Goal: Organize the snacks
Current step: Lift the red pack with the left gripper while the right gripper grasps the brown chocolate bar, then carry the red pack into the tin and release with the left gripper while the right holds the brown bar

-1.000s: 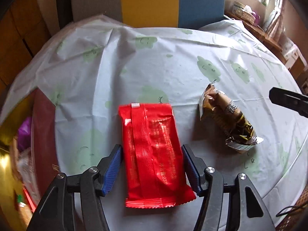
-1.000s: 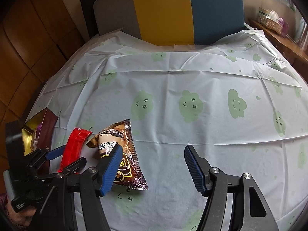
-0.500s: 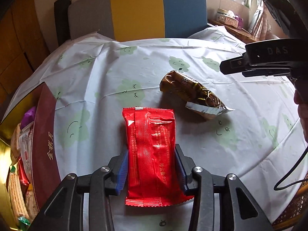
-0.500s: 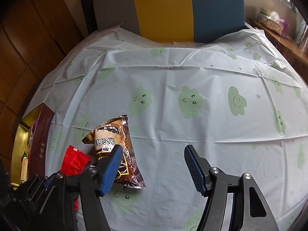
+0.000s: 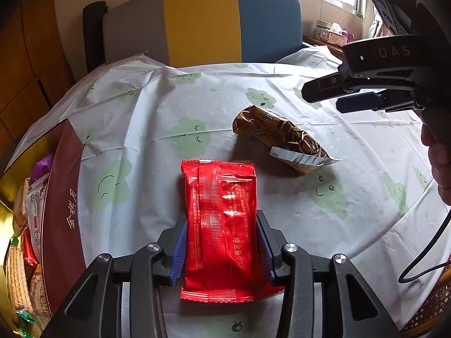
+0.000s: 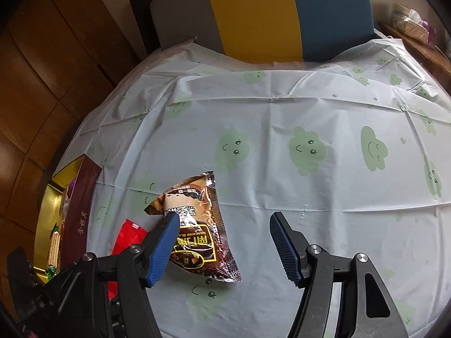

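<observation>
My left gripper [image 5: 221,242] is shut on a red snack packet [image 5: 221,219], its blue pads pressed on both long sides, held above the tablecloth. The packet also shows in the right wrist view [image 6: 128,238]. A brown foil snack packet [image 5: 280,138] lies on the cloth to its right and farther away. My right gripper [image 6: 225,242] is open and empty, hovering over the table with its left finger above the brown packet [image 6: 197,219]. It shows at the right edge of the left wrist view [image 5: 358,95].
A dark red box with gold lining [image 5: 60,205] holding several snacks stands at the table's left edge; it also shows in the right wrist view [image 6: 79,205]. A grey, yellow and blue chair back [image 5: 203,22] stands behind the table. The tablecloth [image 6: 310,112] is white with green clouds.
My left gripper closed on the red packet and lifted it. The view tilted up and toward the box. My right gripper shifted slightly and stayed open.
</observation>
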A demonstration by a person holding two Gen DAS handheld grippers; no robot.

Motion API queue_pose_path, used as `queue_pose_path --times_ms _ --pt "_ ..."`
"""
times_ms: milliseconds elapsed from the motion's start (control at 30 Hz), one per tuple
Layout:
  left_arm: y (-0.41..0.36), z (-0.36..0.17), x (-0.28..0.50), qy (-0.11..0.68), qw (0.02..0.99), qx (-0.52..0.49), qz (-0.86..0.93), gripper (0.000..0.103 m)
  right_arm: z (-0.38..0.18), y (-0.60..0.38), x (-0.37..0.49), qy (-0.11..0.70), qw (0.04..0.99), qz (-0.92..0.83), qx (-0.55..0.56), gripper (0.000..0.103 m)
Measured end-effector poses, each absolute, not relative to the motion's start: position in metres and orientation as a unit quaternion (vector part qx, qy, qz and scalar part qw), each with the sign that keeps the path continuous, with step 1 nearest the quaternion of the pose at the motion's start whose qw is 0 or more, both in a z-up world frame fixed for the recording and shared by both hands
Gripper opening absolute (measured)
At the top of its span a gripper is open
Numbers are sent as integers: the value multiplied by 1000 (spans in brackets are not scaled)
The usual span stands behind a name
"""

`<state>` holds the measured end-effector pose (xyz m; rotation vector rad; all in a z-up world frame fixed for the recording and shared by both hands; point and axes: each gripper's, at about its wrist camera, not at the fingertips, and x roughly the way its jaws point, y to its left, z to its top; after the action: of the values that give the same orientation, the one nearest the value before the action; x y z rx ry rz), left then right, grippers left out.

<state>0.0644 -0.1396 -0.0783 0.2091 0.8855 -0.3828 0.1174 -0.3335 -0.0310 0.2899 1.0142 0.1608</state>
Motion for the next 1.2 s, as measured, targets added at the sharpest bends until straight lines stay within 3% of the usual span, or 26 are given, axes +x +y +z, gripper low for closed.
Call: queue_pose_path --times_ms 300,433,467,500,600,633,767,1133,1200 --pt "-137 -78 61 419 884 92 -187 45 -47 -313 130 493 847 135 144 79" --pt "-136 -78 62 418 884 90 -189 45 -64 -297 137 510 844 130 98 79" --pt "-136 -78 61 417 884 90 -190 45 -69 -294 138 514 845 126 83 76" --pt "-136 -78 61 417 884 90 -190 45 -72 -291 139 520 843 122 68 51" --pt "-135 -78 61 417 885 87 -191 45 -65 -292 138 514 849 112 44 27" --pt "-136 -78 61 416 885 88 -191 45 -64 -293 137 516 850 99 35 26" --pt "-136 -78 60 414 886 88 -191 45 -66 -298 138 524 848 78 19 26" --pt "-137 -79 57 400 891 91 -193 45 -74 -304 146 527 845 82 44 47" --pt "-137 -79 56 399 892 92 -191 45 -74 -303 145 526 844 89 47 60"
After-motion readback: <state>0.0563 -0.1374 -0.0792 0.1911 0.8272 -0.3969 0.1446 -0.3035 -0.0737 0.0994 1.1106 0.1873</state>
